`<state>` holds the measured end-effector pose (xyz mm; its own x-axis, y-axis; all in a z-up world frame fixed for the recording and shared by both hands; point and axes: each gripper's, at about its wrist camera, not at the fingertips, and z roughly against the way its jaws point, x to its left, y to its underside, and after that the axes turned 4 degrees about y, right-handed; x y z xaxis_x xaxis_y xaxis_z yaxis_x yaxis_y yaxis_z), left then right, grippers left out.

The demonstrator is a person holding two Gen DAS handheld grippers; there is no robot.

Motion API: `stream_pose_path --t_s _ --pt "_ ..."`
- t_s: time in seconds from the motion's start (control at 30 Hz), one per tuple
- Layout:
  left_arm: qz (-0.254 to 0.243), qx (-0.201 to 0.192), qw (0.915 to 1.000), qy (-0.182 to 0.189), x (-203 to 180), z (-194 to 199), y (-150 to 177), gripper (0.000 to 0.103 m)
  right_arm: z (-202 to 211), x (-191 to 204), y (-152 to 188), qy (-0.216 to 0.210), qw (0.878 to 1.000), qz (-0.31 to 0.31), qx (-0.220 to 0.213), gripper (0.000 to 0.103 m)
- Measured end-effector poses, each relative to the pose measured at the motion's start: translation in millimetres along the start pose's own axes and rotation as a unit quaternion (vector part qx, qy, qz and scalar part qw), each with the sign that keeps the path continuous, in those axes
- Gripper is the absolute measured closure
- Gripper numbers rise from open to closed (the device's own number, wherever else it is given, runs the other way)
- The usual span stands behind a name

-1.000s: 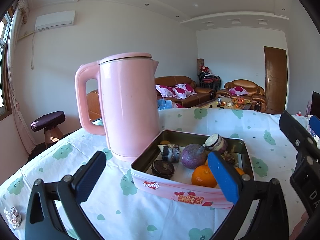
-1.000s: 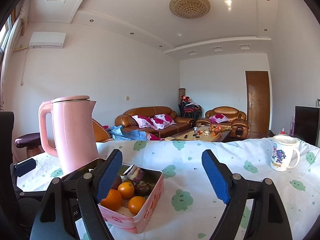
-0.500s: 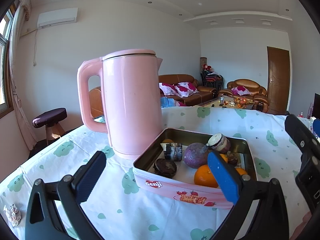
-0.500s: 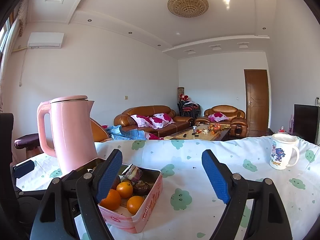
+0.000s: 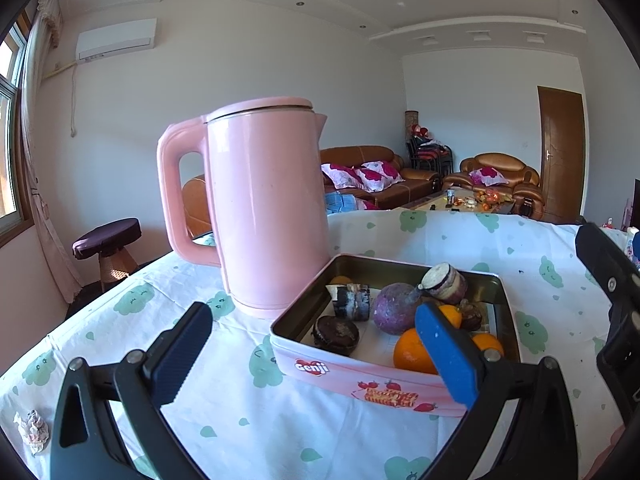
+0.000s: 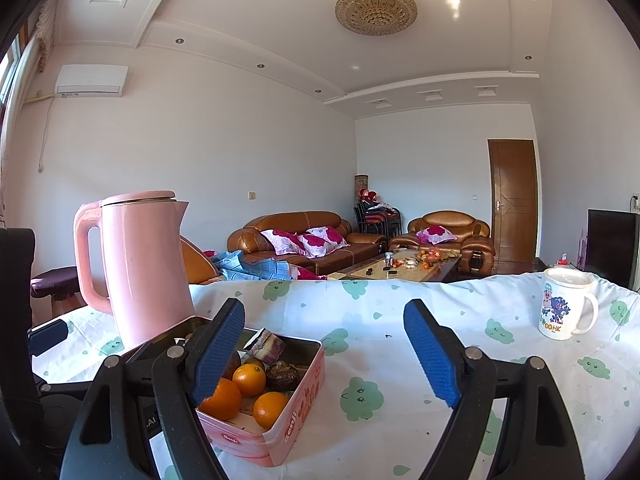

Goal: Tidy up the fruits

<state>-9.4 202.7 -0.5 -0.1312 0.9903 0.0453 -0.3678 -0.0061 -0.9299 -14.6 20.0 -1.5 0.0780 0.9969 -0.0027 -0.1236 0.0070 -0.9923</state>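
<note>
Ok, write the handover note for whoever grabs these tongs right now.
Left tongs: open, empty, facing the pink tin.
Right tongs: open, empty, above the tablecloth beside the tin.
Tin holds oranges, a purple fruit and darker pieces; the pink kettle stands right behind it, a mug far right.
Done: fruit sits in the tin.
Left: can't tell; no loose fruit visible.

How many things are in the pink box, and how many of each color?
In the pink tin:
Orange: 3, the oranges
Purple: 2, a round fruit and a cut piece
Dark brown or black: 3
Total: 8 that show; more may be hidden.
</note>
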Motion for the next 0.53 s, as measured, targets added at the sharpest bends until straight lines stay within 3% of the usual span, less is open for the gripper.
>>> stream_pose_path --t_s 0.53 --pt "0.004 0.003 1.0000 0.006 0.7 -1.6 -1.1 0.000 -3.5 -1.7 -0.7 0.005 1.000 -0.002 0.008 0.020"
